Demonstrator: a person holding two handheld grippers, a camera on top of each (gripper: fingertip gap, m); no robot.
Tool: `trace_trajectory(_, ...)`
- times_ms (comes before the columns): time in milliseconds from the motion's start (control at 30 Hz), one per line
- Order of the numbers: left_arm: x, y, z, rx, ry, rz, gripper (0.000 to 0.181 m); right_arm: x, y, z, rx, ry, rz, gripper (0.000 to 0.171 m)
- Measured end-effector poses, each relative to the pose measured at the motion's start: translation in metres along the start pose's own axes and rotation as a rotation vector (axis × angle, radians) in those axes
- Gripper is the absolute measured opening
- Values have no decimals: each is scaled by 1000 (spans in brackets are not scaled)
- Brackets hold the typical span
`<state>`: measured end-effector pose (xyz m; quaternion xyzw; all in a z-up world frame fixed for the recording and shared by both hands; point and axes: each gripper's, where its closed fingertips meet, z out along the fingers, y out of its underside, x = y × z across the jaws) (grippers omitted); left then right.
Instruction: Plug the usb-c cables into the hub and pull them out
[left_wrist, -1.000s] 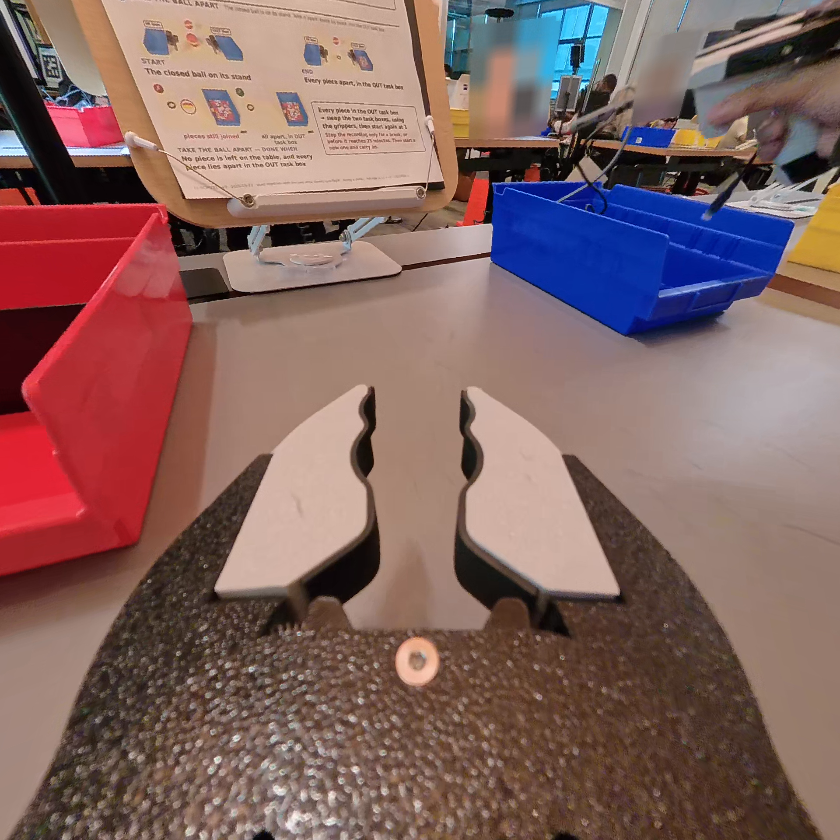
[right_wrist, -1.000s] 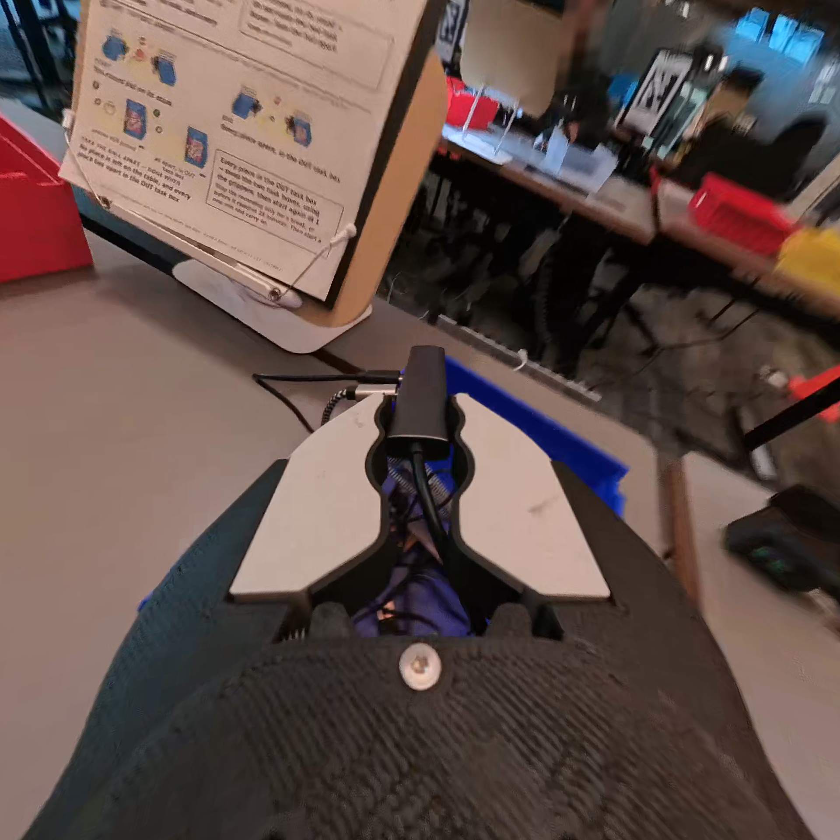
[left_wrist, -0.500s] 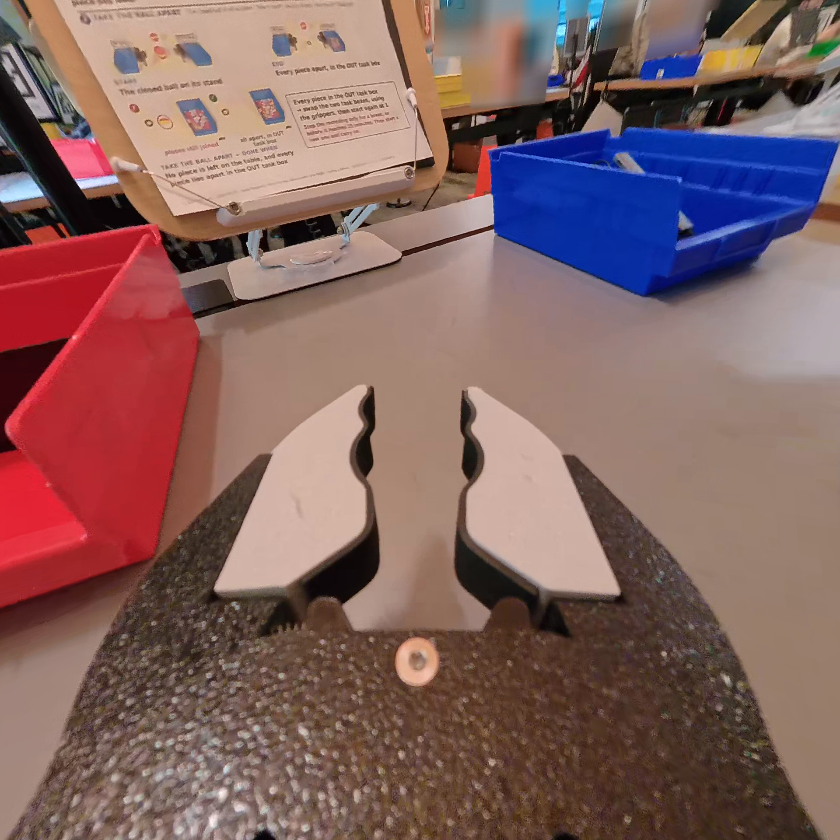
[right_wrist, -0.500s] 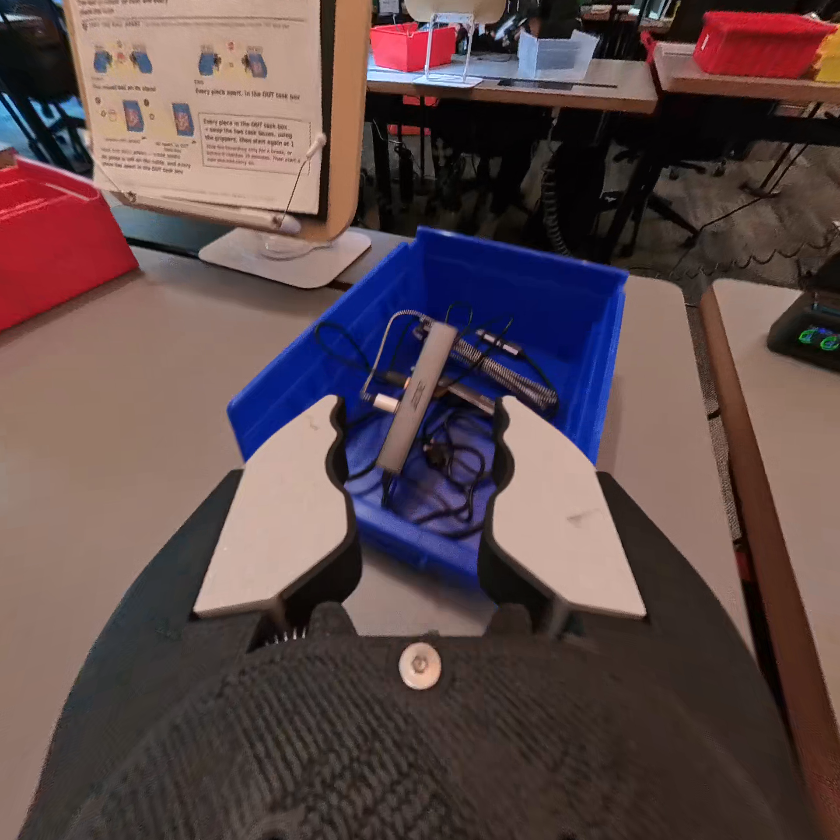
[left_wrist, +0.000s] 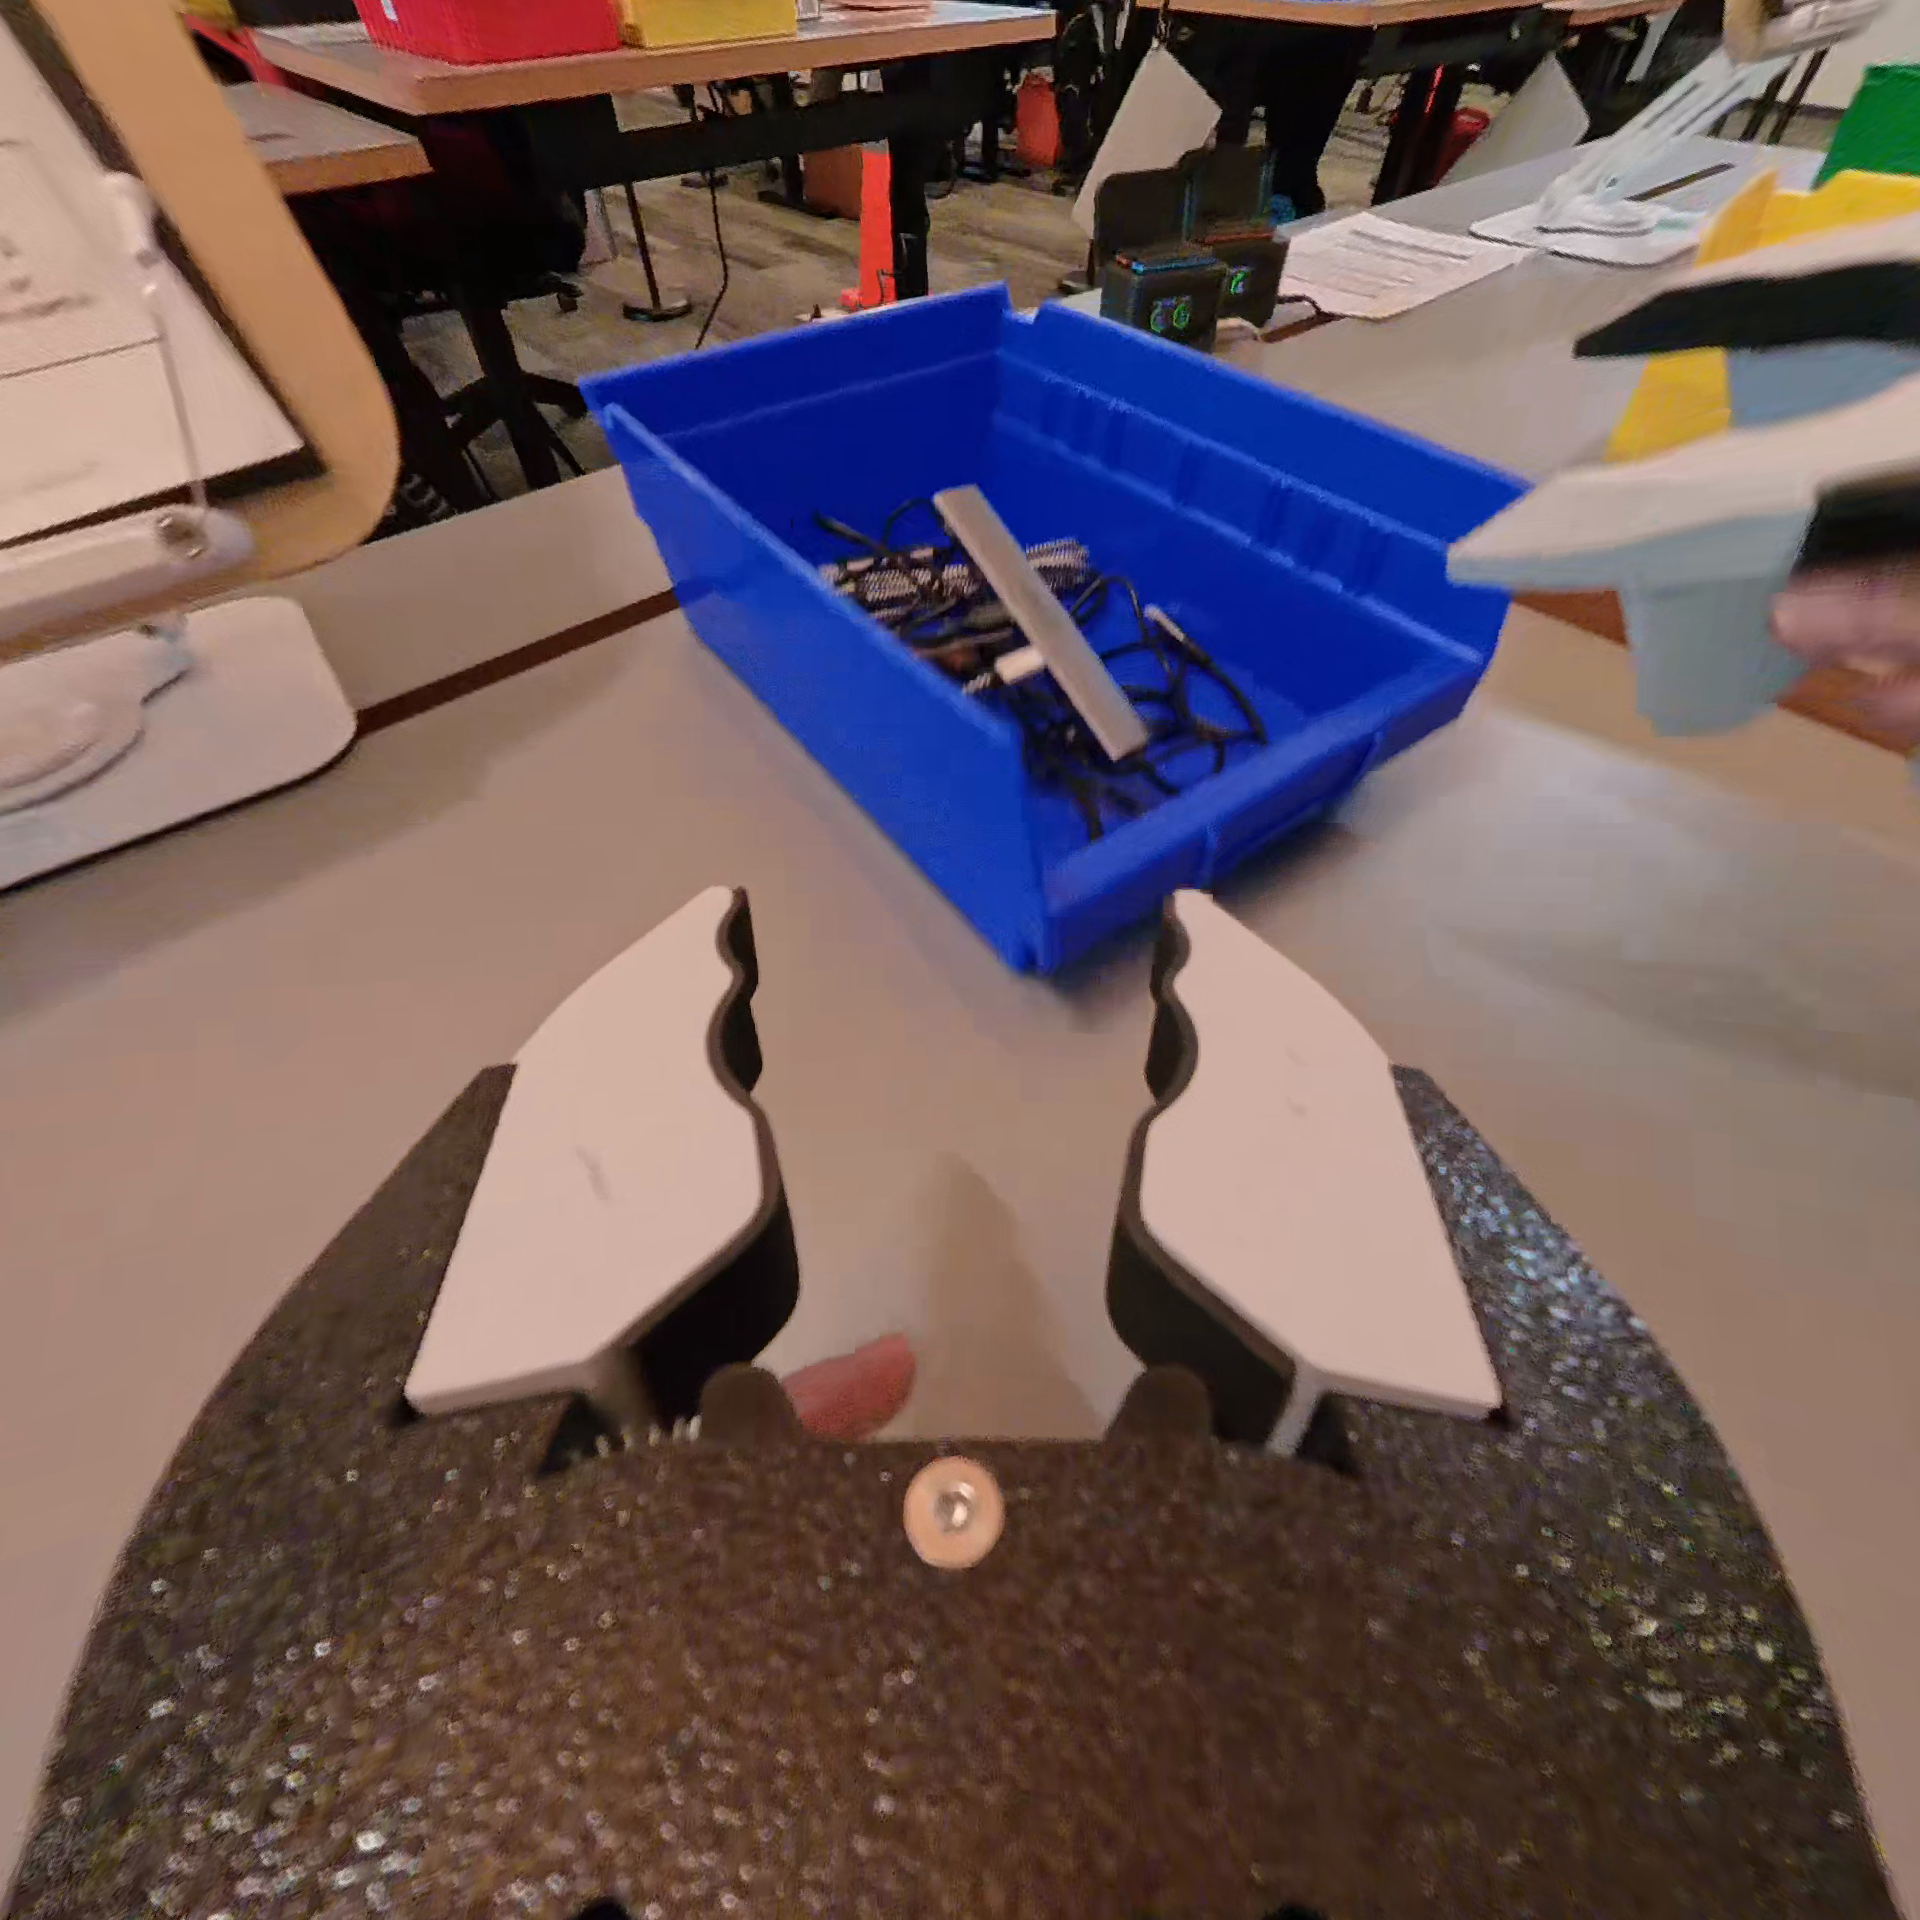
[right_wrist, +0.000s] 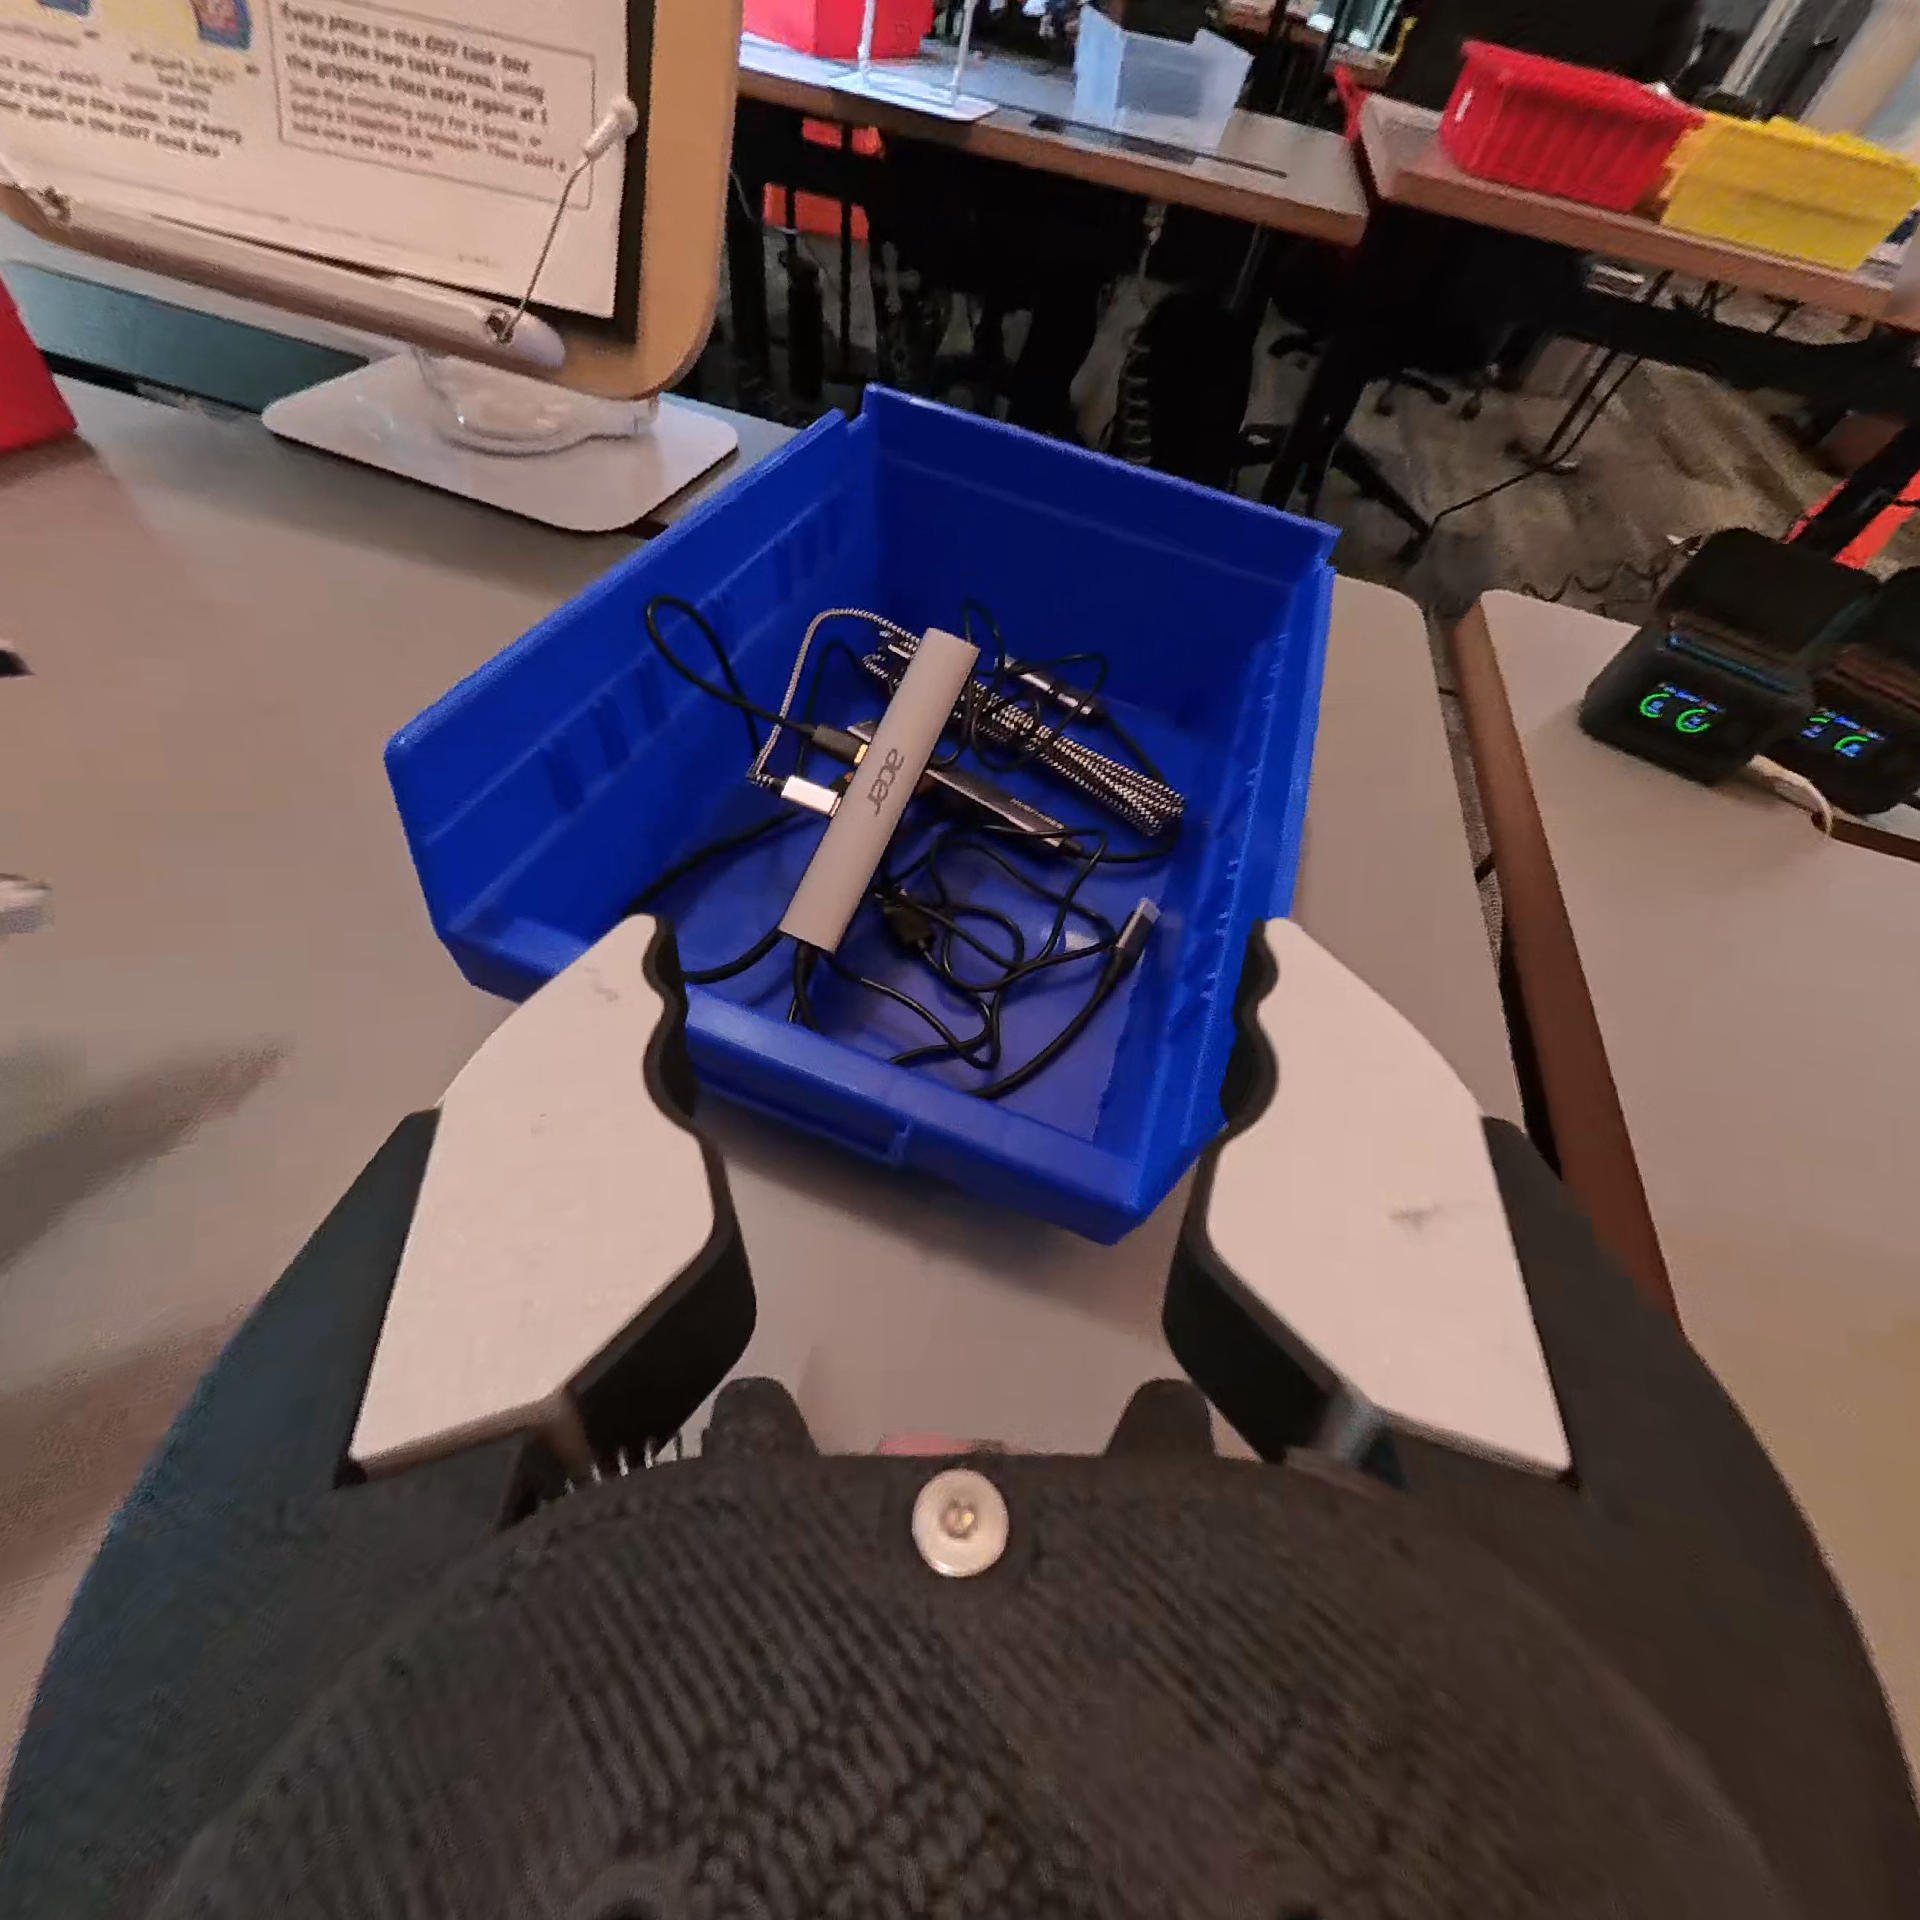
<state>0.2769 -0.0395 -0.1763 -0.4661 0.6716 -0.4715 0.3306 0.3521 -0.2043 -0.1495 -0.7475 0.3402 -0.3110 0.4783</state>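
A silver stick-shaped hub (right_wrist: 881, 792) lies in a blue bin (right_wrist: 520, 790) on a tangle of black cables (right_wrist: 977, 935) and a braided cable (right_wrist: 1081, 758). The hub also shows in the left wrist view (left_wrist: 1039, 623), inside the same bin (left_wrist: 862, 717). My right gripper (right_wrist: 951, 977) is open and empty, just in front of the bin's near wall. My left gripper (left_wrist: 951, 945) is open and empty over the grey table, short of the bin's near corner. The right gripper also shows at the right edge of the left wrist view (left_wrist: 1704, 499).
An instruction sheet on a wooden stand (right_wrist: 436, 208) stands left of the bin on a white base (right_wrist: 499, 447). Black devices with green lights (right_wrist: 1745, 696) sit on the neighbouring table to the right. Tables with red and yellow bins (right_wrist: 1662, 166) stand behind. The silver stick-shaped hub (right_wrist: 881, 792) lies around 15 cm away from my right fingertips. The left camera catches it too, in the left wrist view (left_wrist: 1052, 621).
My right gripper let go of the hub and cables into the blue bin, opened wide and drew back. My left gripper opened wider and swung right, from the red bin towards the blue bin.
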Motion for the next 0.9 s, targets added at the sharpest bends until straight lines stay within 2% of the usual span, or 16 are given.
trace_trajectory(100, 5, -15, 43, -42, -20, -60, 72, 2, -5, 0, 21, 39, 7, 101)
trace_trajectory(267, -15, -1, 95, -220, -112, -43, 68, 0, -12, 0, 23, 99, -56, 105)
trace_trajectory(300, -14, 1, 101, -235, -96, -34, 61, -2, -14, 0, 32, 97, -64, 104)
trace_trajectory(367, -14, 2, 105, -211, -72, 18, 26, -3, -21, 0, 70, 119, -51, 103)
trace_trajectory(467, -38, 5, 92, -174, -175, 147, 14, -9, -30, -4, 106, 110, -44, 103)
trace_trajectory(567, -59, 17, 59, -171, -175, 166, 9, -17, -38, -10, 118, 80, -62, 102)
trace_trajectory(633, -71, 30, 23, -173, -148, 188, 8, -24, -44, -15, 125, 57, -76, 102)
trace_trajectory(767, -98, 66, -79, -180, -94, 219, 8, -56, -60, -19, 165, -12, -107, 101)
trace_trajectory(900, -128, 109, -198, -226, -74, 162, 6, -137, -83, -24, 227, -225, -35, 101)
